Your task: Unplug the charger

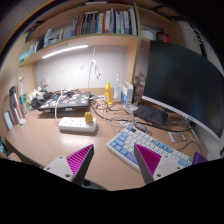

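Observation:
A white power strip [77, 125] lies on the wooden desk [60, 150], well beyond my fingers and a little to the left. A yellow charger plug [88, 117] stands in its right end, with a thin cable leading off. My gripper [113, 162] is open and empty, held above the desk with bare wood between the pink pads. The left finger [78, 160] and the right finger [150, 160] stand wide apart.
A white and blue keyboard [140, 146] lies just ahead of the right finger. A dark monitor [180, 80] stands at the right. Bottles [110, 95], cables and clutter sit at the back under a lit shelf of books [95, 25].

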Motion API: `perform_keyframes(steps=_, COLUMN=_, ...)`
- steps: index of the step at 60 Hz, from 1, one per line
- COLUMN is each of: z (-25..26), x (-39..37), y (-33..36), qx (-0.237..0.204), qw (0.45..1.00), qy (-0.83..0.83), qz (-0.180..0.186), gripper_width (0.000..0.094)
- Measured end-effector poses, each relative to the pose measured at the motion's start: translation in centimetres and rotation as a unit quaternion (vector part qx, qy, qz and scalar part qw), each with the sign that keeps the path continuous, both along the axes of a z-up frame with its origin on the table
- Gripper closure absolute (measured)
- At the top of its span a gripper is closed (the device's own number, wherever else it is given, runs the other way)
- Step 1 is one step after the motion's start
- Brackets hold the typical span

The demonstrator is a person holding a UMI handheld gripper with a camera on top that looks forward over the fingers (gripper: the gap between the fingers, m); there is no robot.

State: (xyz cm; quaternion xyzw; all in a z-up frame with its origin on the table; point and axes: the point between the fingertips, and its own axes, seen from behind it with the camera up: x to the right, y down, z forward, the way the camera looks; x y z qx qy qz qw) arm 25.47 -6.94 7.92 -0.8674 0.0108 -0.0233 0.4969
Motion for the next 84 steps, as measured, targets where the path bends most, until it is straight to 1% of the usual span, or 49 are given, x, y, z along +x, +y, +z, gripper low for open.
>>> perform_keyframes(steps=8, z=-0.1, x=-0.5, y=0.5, qx=0.003, qw=1.0, qy=0.002, qz=0.006, gripper_width=0.0049)
perform_keyframes(steps=18, z=-0.5, x=-2.4, y=2.1, qx=0.004, qw=1.0, qy=0.003, qz=0.026, gripper_width=0.0048)
perform_keyframes(steps=23, z=-0.7, x=-4.1, y=3.9, qx=0.009, qw=0.999, qy=0.015, qz=0.035, gripper_width=0.0046)
perform_keyframes(steps=28, z=-1.1, x=-6.7, y=6.0, qx=0.011, qw=0.998, qy=0.039, qz=0.055, gripper_width=0.0064)
perform_keyframes(steps=33, z=-1.6, x=-8.4, y=8.5, qx=0.015, qw=0.997, qy=0.046, qz=0.067, gripper_width=0.0065)
perform_keyframes(steps=37, z=-2.3, x=-8.8, y=10.9, qx=0.018, qw=0.997, qy=0.043, qz=0.061, gripper_width=0.0057)
perform_keyframes(steps=45, z=-3.8, x=-9.4, y=16.0, qx=0.024, qw=0.998, qy=0.045, qz=0.036, gripper_width=0.0064)
perform_keyframes(steps=49, z=-4.3, x=-9.6, y=18.2, qx=0.03, qw=0.998, qy=0.046, qz=0.028, gripper_width=0.0108)
perform_keyframes(steps=55, z=-5.5, x=-9.2, y=20.3, qx=0.03, qw=0.999, qy=0.031, qz=0.015, gripper_width=0.022)
perform_keyframes(steps=60, z=-5.6, x=-9.6, y=21.2, qx=0.039, qw=0.998, qy=0.039, qz=0.014, gripper_width=0.0374)
perform_keyframes(steps=61, z=-5.5, x=-9.4, y=21.4, qx=0.043, qw=0.998, qy=0.039, qz=0.009, gripper_width=0.0405)
perform_keyframes(steps=62, z=-5.5, x=-9.1, y=21.4, qx=0.043, qw=0.998, qy=0.037, qz=0.003, gripper_width=0.0501)
perform_keyframes(steps=63, z=-5.4, x=-9.4, y=21.4, qx=0.045, qw=0.998, qy=0.041, qz=0.005, gripper_width=0.0516)
perform_keyframes(steps=64, z=-5.4, x=-9.5, y=21.5, qx=0.046, qw=0.998, qy=0.044, qz=0.006, gripper_width=0.0504)
perform_keyframes(steps=66, z=-5.3, x=-9.8, y=21.5, qx=0.047, qw=0.998, qy=0.047, qz=0.008, gripper_width=0.0622)
perform_keyframes(steps=76, z=-5.1, x=-9.8, y=21.7, qx=0.053, qw=0.998, qy=0.024, qz=0.008, gripper_width=0.0721)
perform_keyframes(steps=83, z=-5.0, x=-9.9, y=21.4, qx=0.051, qw=0.998, qy=0.017, qz=0.013, gripper_width=0.0726)
perform_keyframes(steps=84, z=-4.4, x=-9.7, y=21.4, qx=0.06, qw=0.998, qy=0.018, qz=0.011, gripper_width=0.0728)
